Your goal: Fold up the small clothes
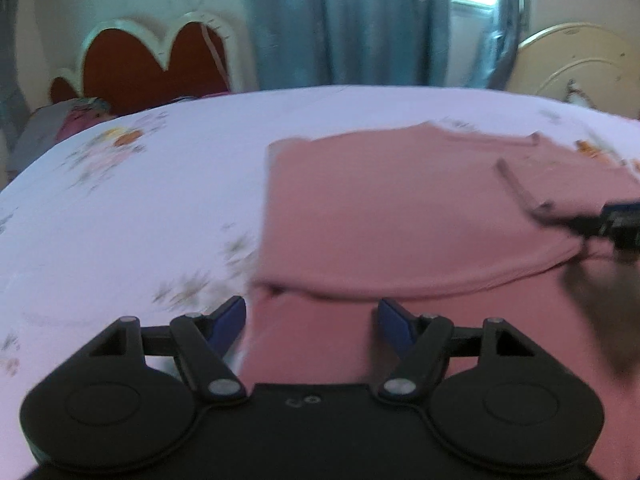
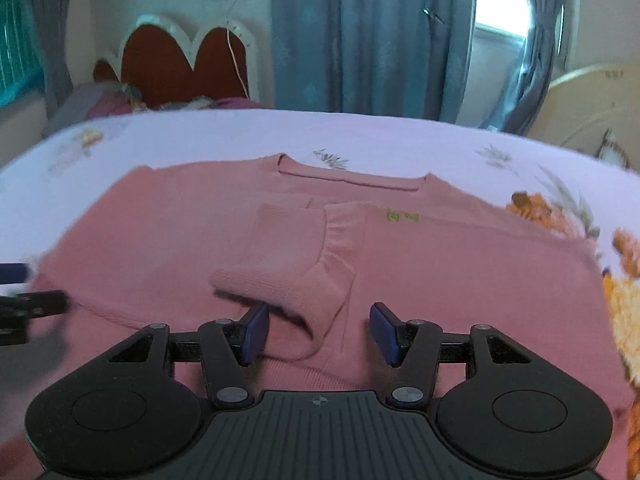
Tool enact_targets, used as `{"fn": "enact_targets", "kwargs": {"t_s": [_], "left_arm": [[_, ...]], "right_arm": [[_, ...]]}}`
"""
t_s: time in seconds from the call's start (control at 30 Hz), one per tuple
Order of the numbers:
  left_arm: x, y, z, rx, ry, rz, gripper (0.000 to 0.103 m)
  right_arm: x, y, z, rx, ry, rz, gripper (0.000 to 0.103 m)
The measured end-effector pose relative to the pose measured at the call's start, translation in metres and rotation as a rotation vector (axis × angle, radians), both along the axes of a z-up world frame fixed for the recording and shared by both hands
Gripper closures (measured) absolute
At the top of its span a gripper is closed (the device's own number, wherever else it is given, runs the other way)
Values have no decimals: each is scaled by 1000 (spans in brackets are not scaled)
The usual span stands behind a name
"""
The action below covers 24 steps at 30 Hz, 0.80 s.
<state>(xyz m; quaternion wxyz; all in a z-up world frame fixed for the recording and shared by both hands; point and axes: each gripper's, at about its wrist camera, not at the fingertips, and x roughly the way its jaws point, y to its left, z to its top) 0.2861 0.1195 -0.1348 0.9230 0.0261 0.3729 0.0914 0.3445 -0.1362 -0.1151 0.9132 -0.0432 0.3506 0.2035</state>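
With both sleeves already laid across the chest, the pink sweater (image 2: 400, 264) lies flat mid-bed, nearer its right edge, and both the left gripper (image 1: 312, 322) and right gripper (image 2: 318, 332) hover wide and empty over the hem, which must next be pinched and folded toward the collar.

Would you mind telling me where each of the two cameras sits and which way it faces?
Left wrist: on the left gripper, angled down at the pink sweater's left edge on the floral bedsheet; its open blue fingers show, right gripper at far right.
Right wrist: on the right gripper, facing the folded-in sleeve cuffs; open fingers straddle a cuff.
Shared: sweater, bedsheet, headboard, blue curtains.
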Motion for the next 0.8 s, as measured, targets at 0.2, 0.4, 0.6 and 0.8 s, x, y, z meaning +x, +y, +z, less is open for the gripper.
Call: {"fn": "enact_targets", "kwargs": {"t_s": [0.2, 0.4, 0.6, 0.8], "left_arm": [[9, 9, -4, 28, -28, 44, 32], [17, 19, -7, 32, -73, 65, 87], [15, 17, -10, 37, -72, 40, 91], [14, 18, -11, 46, -70, 13, 91]], "right_arm": [[6, 7, 7, 28, -25, 9, 91], [15, -37, 24, 169, -17, -161, 93], [17, -84, -2, 219, 128, -318, 99], [9, -91, -2, 222, 149, -299, 99]]}}
